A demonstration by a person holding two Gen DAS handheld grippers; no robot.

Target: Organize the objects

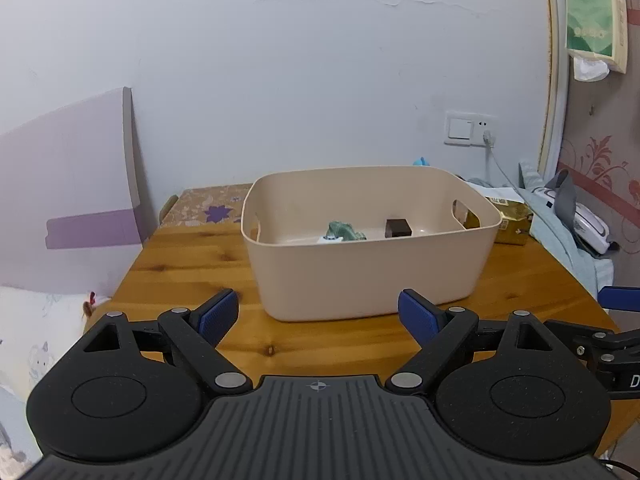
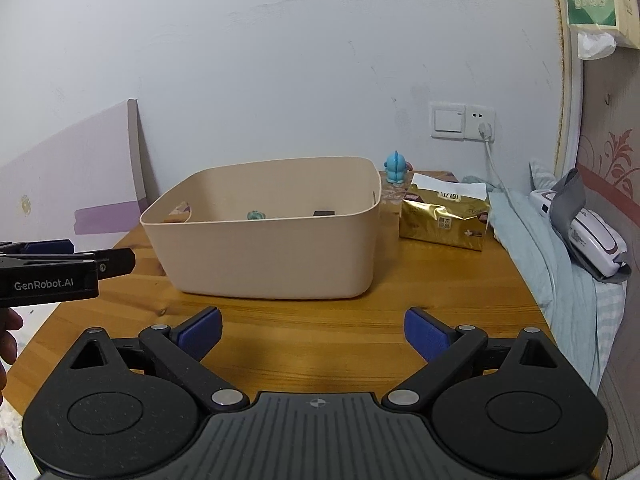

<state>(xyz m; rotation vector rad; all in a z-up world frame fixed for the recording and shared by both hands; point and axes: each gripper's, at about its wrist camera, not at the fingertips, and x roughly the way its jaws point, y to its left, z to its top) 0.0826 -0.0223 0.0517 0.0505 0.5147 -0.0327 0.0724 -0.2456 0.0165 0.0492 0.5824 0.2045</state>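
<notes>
A beige plastic bin (image 1: 360, 280) (image 2: 264, 256) stands on the wooden table (image 1: 192, 264) (image 2: 440, 288). Inside it lie a green toy (image 1: 344, 232) (image 2: 256, 215) and a dark brown block (image 1: 397, 227) (image 2: 323, 213). My left gripper (image 1: 318, 316) is open and empty, just in front of the bin. My right gripper (image 2: 312, 330) is open and empty, in front of the bin's right half. A blue figurine (image 2: 396, 167) stands behind the bin's right corner, its top showing in the left wrist view (image 1: 419, 161). A gold tissue pack (image 2: 444, 216) (image 1: 508, 220) lies right of the bin.
The left gripper's body (image 2: 52, 272) reaches in from the left edge of the right wrist view. A purple board (image 1: 80, 184) leans on the wall at left. A bed with a blue blanket (image 2: 552, 248) and a white device (image 2: 592, 240) borders the table's right side. A socket with cord (image 2: 486, 132) is on the wall.
</notes>
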